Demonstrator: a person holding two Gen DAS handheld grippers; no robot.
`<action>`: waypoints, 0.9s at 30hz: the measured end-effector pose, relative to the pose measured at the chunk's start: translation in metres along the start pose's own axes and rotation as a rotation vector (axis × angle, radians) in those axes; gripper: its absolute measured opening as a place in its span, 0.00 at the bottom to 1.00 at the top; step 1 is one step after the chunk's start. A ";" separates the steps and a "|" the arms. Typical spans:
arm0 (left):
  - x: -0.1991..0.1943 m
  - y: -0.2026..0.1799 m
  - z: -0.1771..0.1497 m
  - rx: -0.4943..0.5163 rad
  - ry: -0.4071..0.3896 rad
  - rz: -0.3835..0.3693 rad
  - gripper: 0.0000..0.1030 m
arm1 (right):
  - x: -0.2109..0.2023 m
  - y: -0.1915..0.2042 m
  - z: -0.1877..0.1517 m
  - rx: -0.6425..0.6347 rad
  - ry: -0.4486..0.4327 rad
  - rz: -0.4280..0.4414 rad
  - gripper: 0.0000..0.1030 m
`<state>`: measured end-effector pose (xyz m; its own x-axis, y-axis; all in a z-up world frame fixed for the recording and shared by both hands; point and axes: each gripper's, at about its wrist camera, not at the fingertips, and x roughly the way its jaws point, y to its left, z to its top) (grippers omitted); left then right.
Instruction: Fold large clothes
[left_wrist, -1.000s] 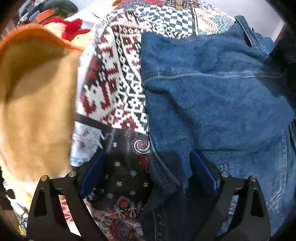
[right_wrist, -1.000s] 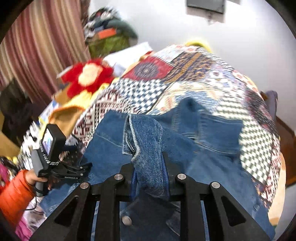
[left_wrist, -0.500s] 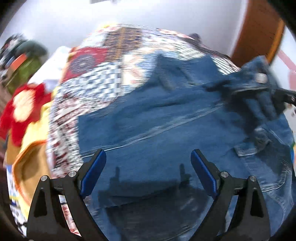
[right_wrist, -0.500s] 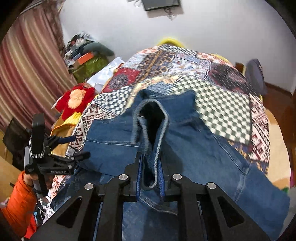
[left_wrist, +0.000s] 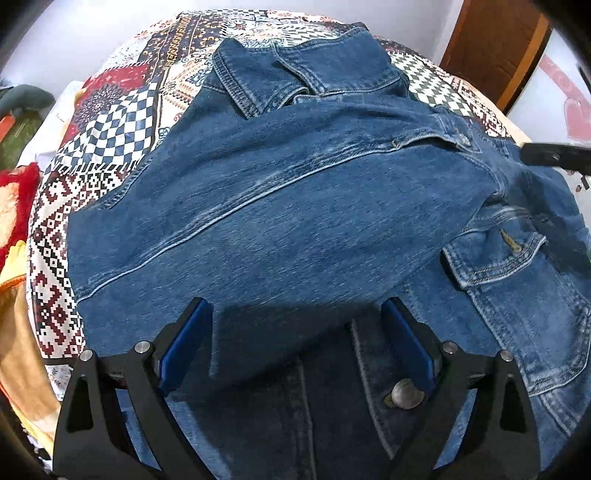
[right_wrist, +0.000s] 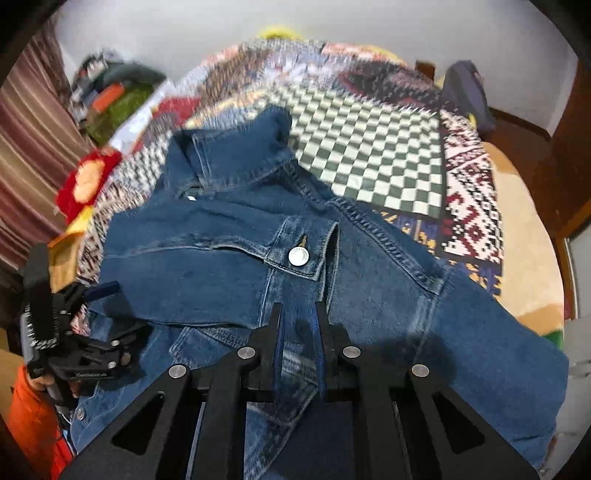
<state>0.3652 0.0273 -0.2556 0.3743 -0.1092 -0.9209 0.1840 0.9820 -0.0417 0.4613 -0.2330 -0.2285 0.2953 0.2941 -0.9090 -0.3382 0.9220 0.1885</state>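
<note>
A blue denim jacket lies on a patchwork bedspread, one sleeve folded across its body, the cuff and its metal button near the middle. The collar is at the far end. My left gripper is open and empty, just above the jacket's near part. It also shows in the right wrist view at the jacket's left edge. My right gripper stands slightly parted over the denim, with nothing clamped between the fingers. Its tip shows at the right edge of the left wrist view.
A red and yellow plush toy and orange cloth lie left of the jacket. Piled bags and clothes stand by the striped curtain. A wooden door is at the far right. White wall behind the bed.
My right gripper carried the sleeve across the jacket, lowered it and let go of it. My left gripper swung from the jacket's left edge to over its near part, staying open.
</note>
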 end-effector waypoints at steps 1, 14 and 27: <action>0.000 0.000 -0.001 0.003 -0.001 -0.002 0.92 | 0.007 0.007 0.003 -0.023 0.017 -0.021 0.10; 0.003 0.008 -0.014 -0.055 -0.023 -0.032 0.99 | 0.057 0.007 -0.006 -0.165 0.110 -0.217 0.28; -0.040 -0.037 0.018 0.087 -0.083 -0.003 0.98 | -0.016 -0.030 -0.020 0.007 0.011 -0.099 0.75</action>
<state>0.3599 -0.0078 -0.2107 0.4470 -0.1279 -0.8853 0.2620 0.9650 -0.0071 0.4486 -0.2704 -0.2273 0.3169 0.1990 -0.9273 -0.3019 0.9481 0.1003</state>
